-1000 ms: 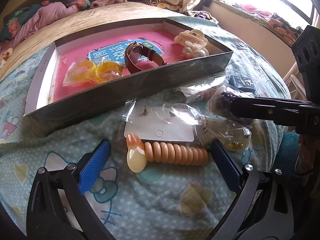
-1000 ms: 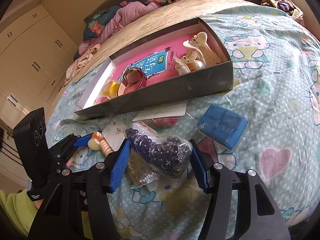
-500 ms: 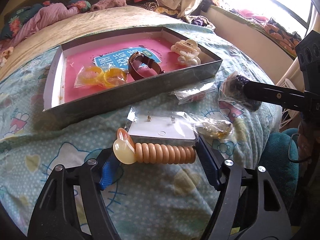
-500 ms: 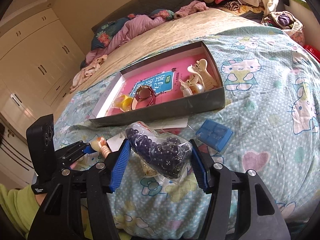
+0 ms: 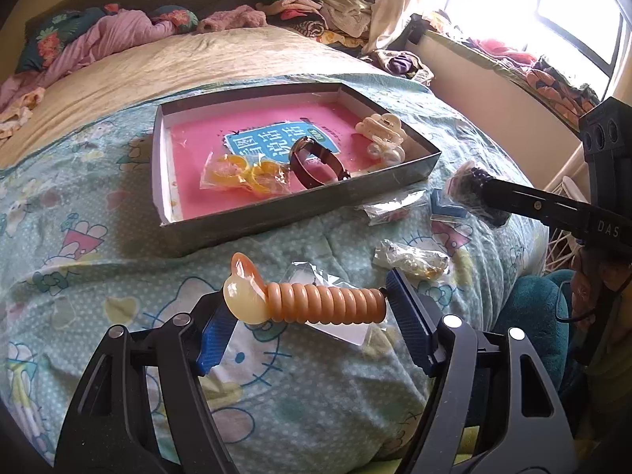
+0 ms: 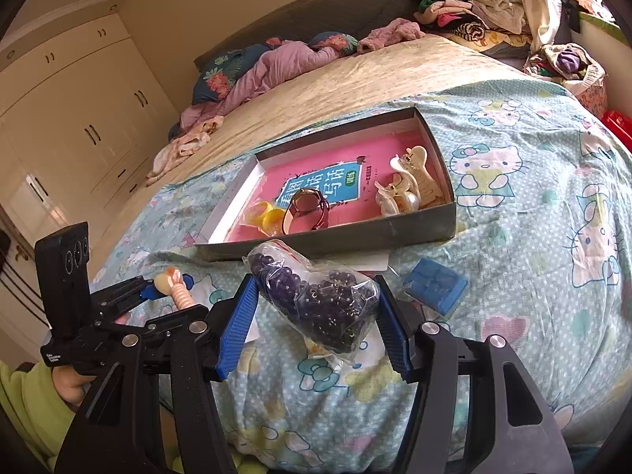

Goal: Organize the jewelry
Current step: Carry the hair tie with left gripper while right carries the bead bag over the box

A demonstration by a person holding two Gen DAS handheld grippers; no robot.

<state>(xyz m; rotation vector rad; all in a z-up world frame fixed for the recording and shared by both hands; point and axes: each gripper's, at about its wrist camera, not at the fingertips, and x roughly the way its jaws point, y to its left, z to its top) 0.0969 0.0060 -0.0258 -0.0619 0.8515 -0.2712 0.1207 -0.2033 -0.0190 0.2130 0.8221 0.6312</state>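
Observation:
My left gripper (image 5: 312, 316) is shut on an orange coiled hair tie (image 5: 316, 303) with a cream bunny head, held above the bedspread. My right gripper (image 6: 316, 318) is shut on a clear bag of dark purple beads (image 6: 316, 300), also lifted; it shows at the right of the left wrist view (image 5: 474, 193). The grey box with a pink floor (image 5: 197, 166) holds yellow rings in a bag (image 5: 245, 173), a brown watch (image 5: 318, 162) and cream hair clips (image 5: 381, 138). It also shows in the right wrist view (image 6: 355, 237).
On the Hello Kitty bedspread lie an earring card in plastic (image 5: 343, 328), a bag of gold jewelry (image 5: 414, 262), another clear bag (image 5: 391, 209) and a blue case (image 6: 434, 286). Clothes pile at the bed's far end (image 5: 316, 4). The bed edge drops at the right.
Both grippers have lifted and pulled back from the box. The left closed on the hair tie and raised it off the bed. The right keeps the bead bag.

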